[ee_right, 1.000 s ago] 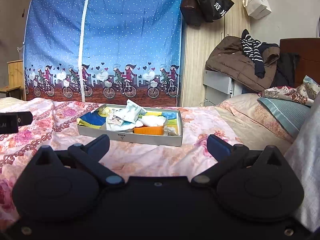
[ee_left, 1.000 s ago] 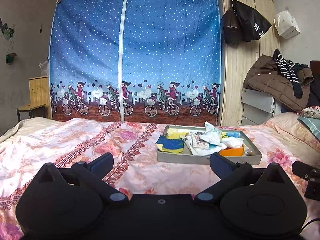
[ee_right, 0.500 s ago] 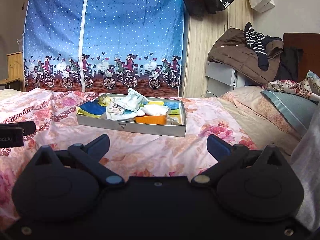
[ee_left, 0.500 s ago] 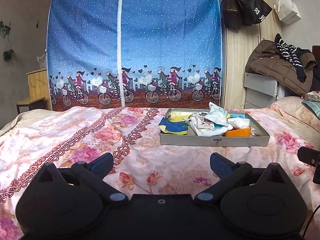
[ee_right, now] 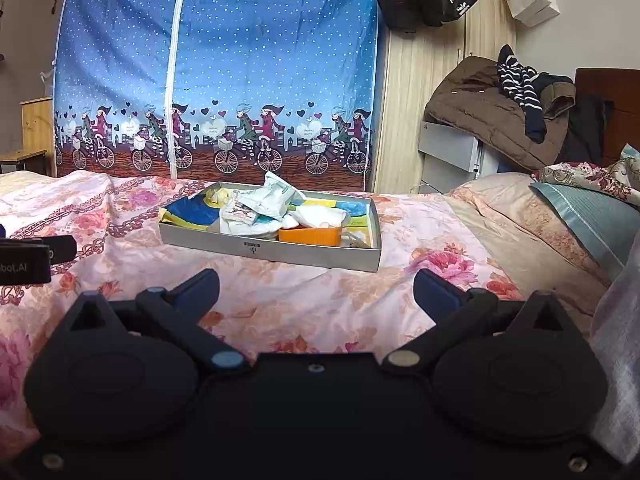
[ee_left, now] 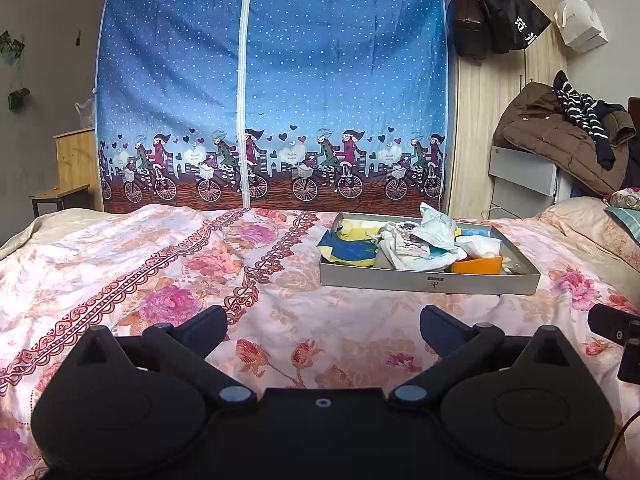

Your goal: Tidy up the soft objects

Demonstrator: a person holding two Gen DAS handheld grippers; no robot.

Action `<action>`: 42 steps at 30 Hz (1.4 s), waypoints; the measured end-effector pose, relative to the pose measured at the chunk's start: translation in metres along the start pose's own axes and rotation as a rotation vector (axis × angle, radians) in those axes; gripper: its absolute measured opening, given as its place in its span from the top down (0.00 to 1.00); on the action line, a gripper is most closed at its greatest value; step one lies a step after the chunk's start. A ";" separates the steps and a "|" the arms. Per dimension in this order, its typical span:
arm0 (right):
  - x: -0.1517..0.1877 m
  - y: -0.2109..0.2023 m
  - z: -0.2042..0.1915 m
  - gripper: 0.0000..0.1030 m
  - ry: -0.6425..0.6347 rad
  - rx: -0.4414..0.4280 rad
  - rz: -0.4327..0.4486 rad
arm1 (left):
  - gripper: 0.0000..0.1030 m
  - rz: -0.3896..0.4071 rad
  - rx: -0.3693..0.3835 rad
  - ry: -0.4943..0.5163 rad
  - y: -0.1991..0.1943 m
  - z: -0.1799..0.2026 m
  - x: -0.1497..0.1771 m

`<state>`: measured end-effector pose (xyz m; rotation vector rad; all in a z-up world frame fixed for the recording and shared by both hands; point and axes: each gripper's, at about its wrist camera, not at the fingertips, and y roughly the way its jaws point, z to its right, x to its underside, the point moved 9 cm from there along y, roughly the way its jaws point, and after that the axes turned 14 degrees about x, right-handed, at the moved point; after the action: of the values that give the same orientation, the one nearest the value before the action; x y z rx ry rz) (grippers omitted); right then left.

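on the bed [ee_left: 168, 264], over a pink floral cover, sits a grey tray [ee_left: 428, 280] heaped with soft things: a blue and yellow cloth [ee_left: 352, 249] at its left end, a white crumpled pile [ee_left: 420, 246] in the middle, an orange piece [ee_left: 478, 266] against the near wall, and a pale blue packet [ee_left: 436, 226] sticking up on top. the left hand-held gripper [ee_left: 323, 322] hangs above the cover, short of the tray, its two fingers spread wide with nothing between them. the right hand-held gripper [ee_right: 316, 286] is likewise spread wide and empty, apart from the tray [ee_right: 304, 254], which lies straight ahead of it. from the left wrist view, part of the right unit shows at the right edge. behind the bed stands a blue curtain [ee_left: 272, 80] printed with cyclists, and beside it a wardrobe [ee_left: 480, 120] with dark bags [ee_left: 500, 12] hung on it. a brown coat [ee_right: 480, 112] lies heaped to the right, near pillows [ee_right: 560, 216].
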<state>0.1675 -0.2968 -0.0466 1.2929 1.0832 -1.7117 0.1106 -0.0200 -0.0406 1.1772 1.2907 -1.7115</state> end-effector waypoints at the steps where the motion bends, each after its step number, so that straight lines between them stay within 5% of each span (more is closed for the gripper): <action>1: 0.000 0.000 0.000 0.00 0.000 -0.002 -0.004 | 0.01 0.000 0.001 0.001 0.000 0.000 0.000; 42: 0.005 0.001 -0.006 0.00 -0.040 -0.038 -0.042 | 0.01 -0.037 -0.005 -0.007 0.001 0.000 0.001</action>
<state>0.1695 -0.2916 -0.0527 1.2148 1.1212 -1.7323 0.1114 -0.0204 -0.0420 1.1499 1.3191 -1.7362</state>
